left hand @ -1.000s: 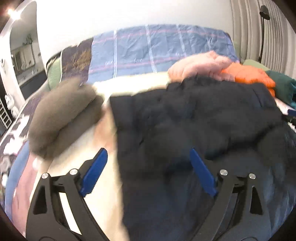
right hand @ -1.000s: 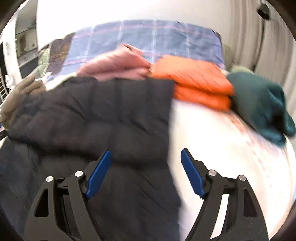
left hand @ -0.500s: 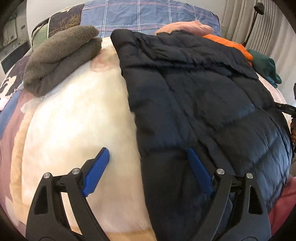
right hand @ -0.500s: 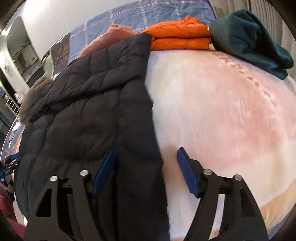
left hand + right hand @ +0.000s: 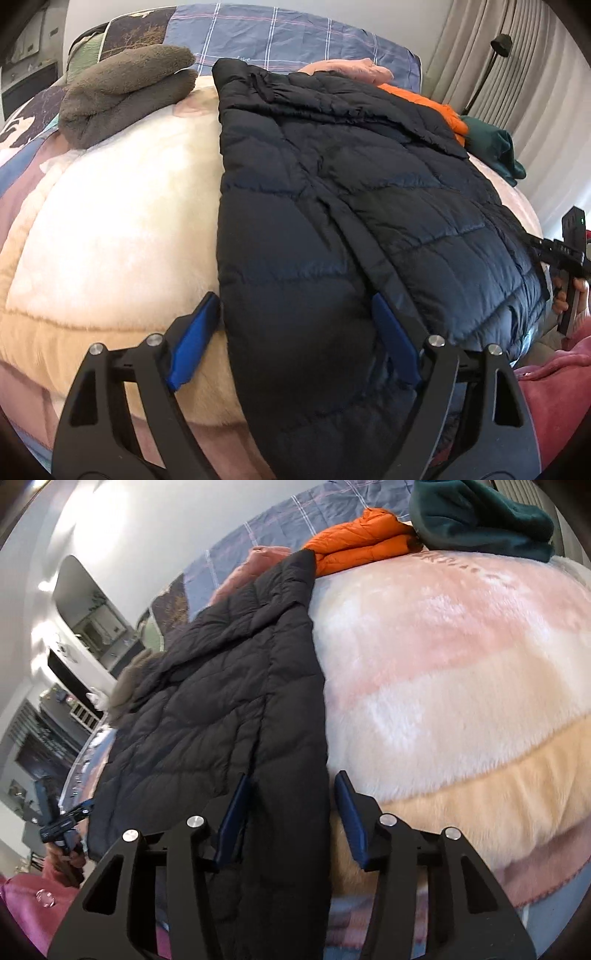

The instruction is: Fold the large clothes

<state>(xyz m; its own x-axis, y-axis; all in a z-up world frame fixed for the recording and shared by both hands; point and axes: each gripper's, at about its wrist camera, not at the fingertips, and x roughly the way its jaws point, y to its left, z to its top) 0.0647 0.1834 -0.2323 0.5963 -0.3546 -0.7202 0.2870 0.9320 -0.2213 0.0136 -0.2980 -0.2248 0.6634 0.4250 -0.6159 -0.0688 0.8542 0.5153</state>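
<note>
Black quilted fabric of the puffer jacket (image 5: 351,221) lay spread on the fluffy cream-and-pink blanket (image 5: 110,236) of the bed, its near hem running between the jaws of both grippers. The left gripper (image 5: 291,339) had its jaws apart and closing around the jacket's left hem corner, while the right gripper (image 5: 291,812) had its jaws closing around the right edge, the pads not yet pressing. Beyond the jaws lay a folded brown fleece (image 5: 125,92), an orange jacket (image 5: 354,542) and a dark green garment (image 5: 480,520).
</note>
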